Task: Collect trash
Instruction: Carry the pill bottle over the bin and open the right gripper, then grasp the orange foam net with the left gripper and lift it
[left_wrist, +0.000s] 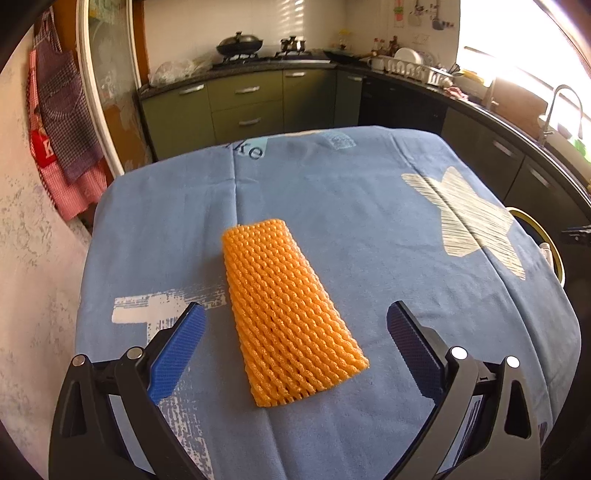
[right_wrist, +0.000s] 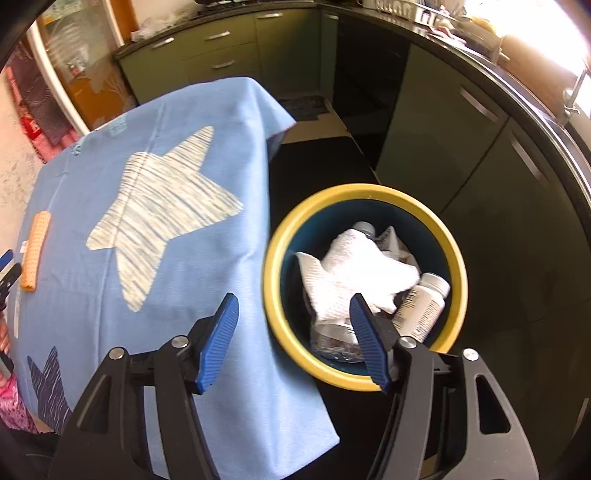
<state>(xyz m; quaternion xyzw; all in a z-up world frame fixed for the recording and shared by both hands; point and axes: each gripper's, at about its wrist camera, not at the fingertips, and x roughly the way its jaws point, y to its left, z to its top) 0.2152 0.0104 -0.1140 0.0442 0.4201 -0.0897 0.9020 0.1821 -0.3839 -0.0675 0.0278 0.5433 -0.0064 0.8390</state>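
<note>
An orange foam fruit net (left_wrist: 290, 314) lies flat on the blue tablecloth (left_wrist: 332, 206). My left gripper (left_wrist: 295, 308) is open, its blue fingers on either side of the net's near end, just above it. The net also shows far left in the right wrist view (right_wrist: 34, 251). My right gripper (right_wrist: 293, 299) is open and empty, above the table's right edge and the near rim of a yellow-rimmed blue bin (right_wrist: 458, 258) on the floor. In the bin lie a crumpled white paper towel (right_wrist: 354, 273), a white pill bottle (right_wrist: 423, 306) and a clear container (right_wrist: 332, 336).
The blue cloth with a white star (right_wrist: 159, 210) hangs over the table edge. Green kitchen cabinets (left_wrist: 243, 103) and a dark counter run along the back and right. The bin's rim (left_wrist: 546, 236) shows past the table's right edge. Aprons (left_wrist: 62, 122) hang on the left wall.
</note>
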